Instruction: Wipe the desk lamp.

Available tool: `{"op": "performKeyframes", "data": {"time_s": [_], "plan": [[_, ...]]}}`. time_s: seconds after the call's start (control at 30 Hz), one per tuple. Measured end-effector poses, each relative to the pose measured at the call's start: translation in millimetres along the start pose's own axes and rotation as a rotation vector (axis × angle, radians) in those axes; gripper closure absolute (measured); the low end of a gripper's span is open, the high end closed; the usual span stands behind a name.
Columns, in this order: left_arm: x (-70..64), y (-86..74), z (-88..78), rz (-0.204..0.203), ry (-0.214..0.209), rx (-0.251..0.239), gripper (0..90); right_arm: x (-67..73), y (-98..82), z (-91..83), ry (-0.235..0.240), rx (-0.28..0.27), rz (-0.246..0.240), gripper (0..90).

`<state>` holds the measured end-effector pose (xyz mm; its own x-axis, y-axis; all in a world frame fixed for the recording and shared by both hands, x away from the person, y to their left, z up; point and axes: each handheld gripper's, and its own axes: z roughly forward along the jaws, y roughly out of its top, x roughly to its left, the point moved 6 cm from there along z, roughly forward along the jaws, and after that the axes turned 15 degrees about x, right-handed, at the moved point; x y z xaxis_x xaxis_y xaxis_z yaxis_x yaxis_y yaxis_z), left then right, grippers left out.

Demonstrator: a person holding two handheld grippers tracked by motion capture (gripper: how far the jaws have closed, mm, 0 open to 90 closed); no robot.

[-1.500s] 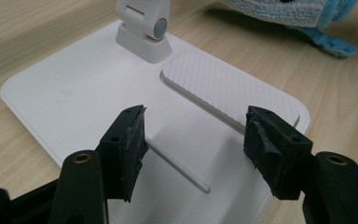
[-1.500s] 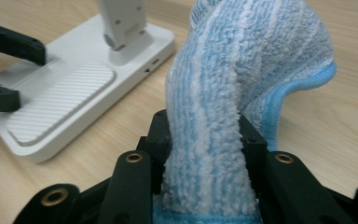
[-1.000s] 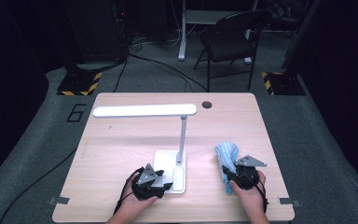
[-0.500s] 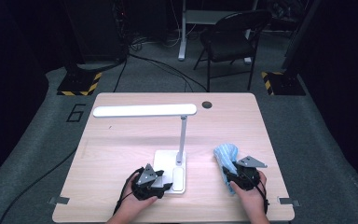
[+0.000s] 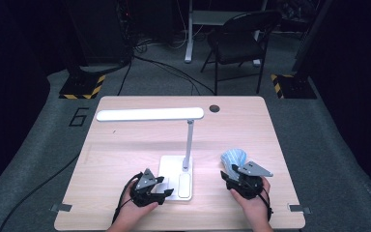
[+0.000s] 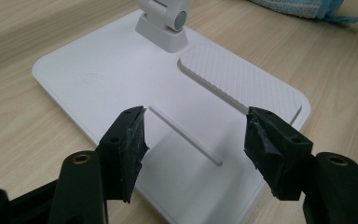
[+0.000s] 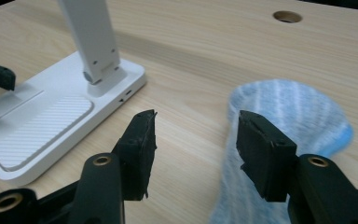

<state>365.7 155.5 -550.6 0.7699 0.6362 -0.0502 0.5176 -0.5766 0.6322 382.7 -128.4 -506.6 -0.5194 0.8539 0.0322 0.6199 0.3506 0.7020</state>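
We find the right gripper [image 7: 193, 149] with jaws spread, just opened, nothing between them; the blue cloth [image 5: 233, 157] lies loose on the table [image 5: 125, 154] at lower right of the high view, apparently set down there. The left gripper [image 6: 193, 149] hovers spread over the lamp base [image 6: 121, 79] at lower centre (likely to steady it). The lamp post [image 5: 189, 145] stands between cloth and left gripper.
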Motion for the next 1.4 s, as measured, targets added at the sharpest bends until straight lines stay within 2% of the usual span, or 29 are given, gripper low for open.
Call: {"op": "performKeyframes", "data": {"time_s": [0.1, 0.2, 0.27, 0.3, 0.33, 0.4, 0.43, 0.53, 0.63, 0.67, 0.73, 0.9, 0.93, 1.0, 1.1, 1.4], "plan": [[0.0, 0.5, -4.9, -0.005, 0.0, 0.012, 38.3, 12.2, 8.8, 4.0, 0.02, 0.005, -0.022, 48.1], [-0.9, -3.2, -6.3, -0.03, -0.015, 0.002, 38.1, 24.2, 14.9, 7.3, 0.046, 0.005, -0.047, 50.0], [0.3, -7.7, -6.2, -0.038, -0.014, 0.003, 37.2, 34.3, 17.3, 12.7, 0.105, 0.017, -0.044, 50.0], [0.9, -10.2, -6.1, -0.047, -0.019, -0.001, 36.8, 39.4, 17.6, 15.0, 0.12, 0.019, -0.046, 49.8], [1.9, -11.8, -6.0, -0.049, -0.017, -0.007, 36.5, 43.8, 17.1, 17.3, 0.116, 0.024, -0.071, 49.6], [1.6, -15.9, -5.1, -0.075, -0.033, -0.015, 36.5, 52.3, 13.9, 21.2, 0.124, 0.032, -0.09, 48.9], [1.6, -16.2, -5.4, -0.072, -0.033, -0.013, 36.2, 55.9, 11.4, 24.9, 0.121, 0.032, -0.117, 48.9], [1.6, -16.5, -5.1, -0.066, -0.031, -0.017, 35.7, 62.1, 4.3, 33.2, 0.117, 0.047, -0.156, 48.7], [1.9, -17.5, -4.8, -0.067, -0.02, -0.023, 35.6, 68.1, -1.5, 39.8, 0.136, 0.066, -0.163, 48.2], [3.1, -18.2, -5.3, -0.055, -0.007, -0.016, 35.5, 70.1, -2.7, 41.1, 0.142, 0.068, -0.166, 48.0], [2.6, -19.9, -5.0, -0.062, -0.009, -0.007, 35.4, 74.7, -5.0, 43.7, 0.153, 0.07, -0.171, 48.0], [-0.1, -22.5, -3.4, -0.075, -0.022, -0.002, 34.6, 78.6, -6.9, 46.1, 0.166, 0.077, -0.188, 48.0], [-0.5, -22.8, -3.7, -0.073, -0.024, 0.0, 34.2, 78.9, -6.9, 46.2, 0.173, 0.076, -0.171, 48.0], [-0.6, -23.1, -4.5, -0.069, -0.021, 0.002, 34.3, 77.4, -6.9, 46.6, 0.179, 0.079, -0.167, 48.0], [-4.1, -23.8, -3.9, -0.07, -0.045, 0.008, 36.3, 75.5, -6.6, 47.3, 0.184, 0.075, -0.153, 48.0], [-15.0, -18.7, 3.0, -0.053, -0.07, 0.007, 39.8, 77.8, -7.4, 51.3, 0.193, 0.088, -0.139, 47.4]]}}
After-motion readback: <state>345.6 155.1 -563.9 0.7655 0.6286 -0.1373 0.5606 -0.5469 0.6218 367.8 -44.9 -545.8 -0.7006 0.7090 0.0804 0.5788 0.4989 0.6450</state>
